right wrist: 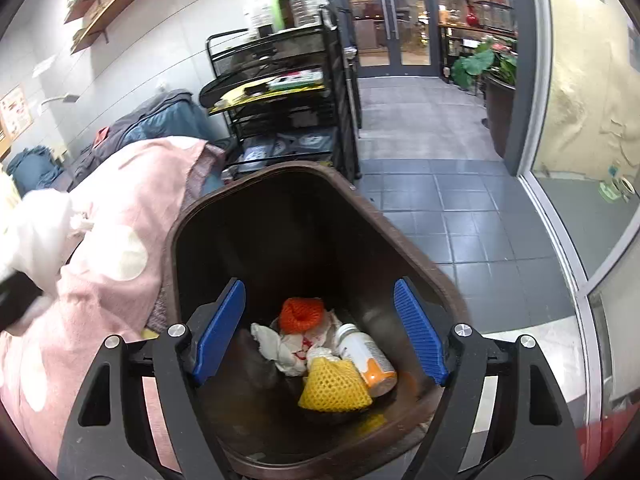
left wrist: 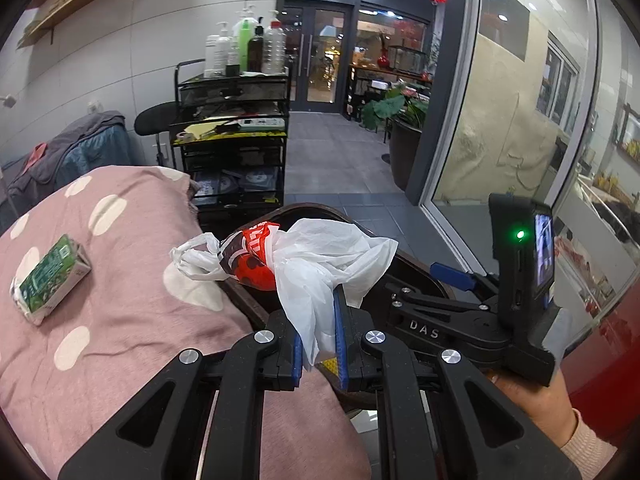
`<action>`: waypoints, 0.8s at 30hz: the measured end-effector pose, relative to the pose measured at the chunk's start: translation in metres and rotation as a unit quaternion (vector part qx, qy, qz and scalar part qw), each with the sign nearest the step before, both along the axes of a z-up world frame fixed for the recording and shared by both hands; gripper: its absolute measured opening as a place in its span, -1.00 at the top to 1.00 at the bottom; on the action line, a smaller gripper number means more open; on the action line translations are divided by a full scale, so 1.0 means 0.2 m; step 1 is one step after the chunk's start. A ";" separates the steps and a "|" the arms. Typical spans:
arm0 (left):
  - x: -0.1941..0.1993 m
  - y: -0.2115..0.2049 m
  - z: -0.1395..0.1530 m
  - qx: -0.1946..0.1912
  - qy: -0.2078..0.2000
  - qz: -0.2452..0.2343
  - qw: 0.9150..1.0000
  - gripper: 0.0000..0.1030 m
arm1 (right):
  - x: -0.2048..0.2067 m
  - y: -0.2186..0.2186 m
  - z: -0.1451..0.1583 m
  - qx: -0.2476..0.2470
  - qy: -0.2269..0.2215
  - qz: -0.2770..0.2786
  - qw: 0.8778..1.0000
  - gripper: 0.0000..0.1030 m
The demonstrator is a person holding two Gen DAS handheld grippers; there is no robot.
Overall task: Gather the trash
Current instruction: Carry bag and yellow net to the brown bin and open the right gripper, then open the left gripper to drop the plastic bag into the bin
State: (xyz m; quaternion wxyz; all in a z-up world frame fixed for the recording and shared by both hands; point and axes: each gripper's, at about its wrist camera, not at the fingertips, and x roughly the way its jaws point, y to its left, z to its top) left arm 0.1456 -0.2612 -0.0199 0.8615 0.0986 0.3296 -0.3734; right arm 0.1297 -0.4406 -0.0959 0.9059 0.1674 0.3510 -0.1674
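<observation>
the left gripper (left wrist: pixel 320 334) has its ribbed blue pads pinched tight on a thin, crinkled white plastic bag (left wrist: pixel 324 268), which billows up from between them. wrapped partly inside the bag is a glossy red, white and dark printed wrapper (left wrist: pixel 250 258), and a twisted white tail of the bag trails to the left over the bedding. the bundle hangs at the near rim of a dark brown plastic bin (left wrist: pixel 420 276), at the edge of a soft pink blanket with cream dots (left wrist: pixel 120 312). a small green carton (left wrist: pixel 50 276) lies on that blanket, well apart to the left.

the right gripper (right wrist: pixel 320 330) stands wide apart with nothing between its pads, pointing steeply down into the bin's (right wrist: pixel 280 216) smooth dark mouth. no earlier view shows how it got there. on the bin floor below it lie an orange foam net sleeve (right wrist: pixel 301 313), crumpled white tissue (right wrist: pixel 280 350), a yellow foam net sleeve (right wrist: pixel 334 386) and a white bottle with an orange label (right wrist: pixel 366 360) on its side, touching the yellow net.

in the left wrist view the right gripper (left wrist: pixel 452 276) reaches over the bin, held from below by a hand (left wrist: pixel 532 396) in a pale knit cuff.
</observation>
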 end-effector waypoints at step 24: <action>0.14 -0.31 -0.30 0.099 0.063 -0.075 0.990 0.00 | -0.13 -0.31 -0.04 0.031 0.006 -0.091 0.995 -0.50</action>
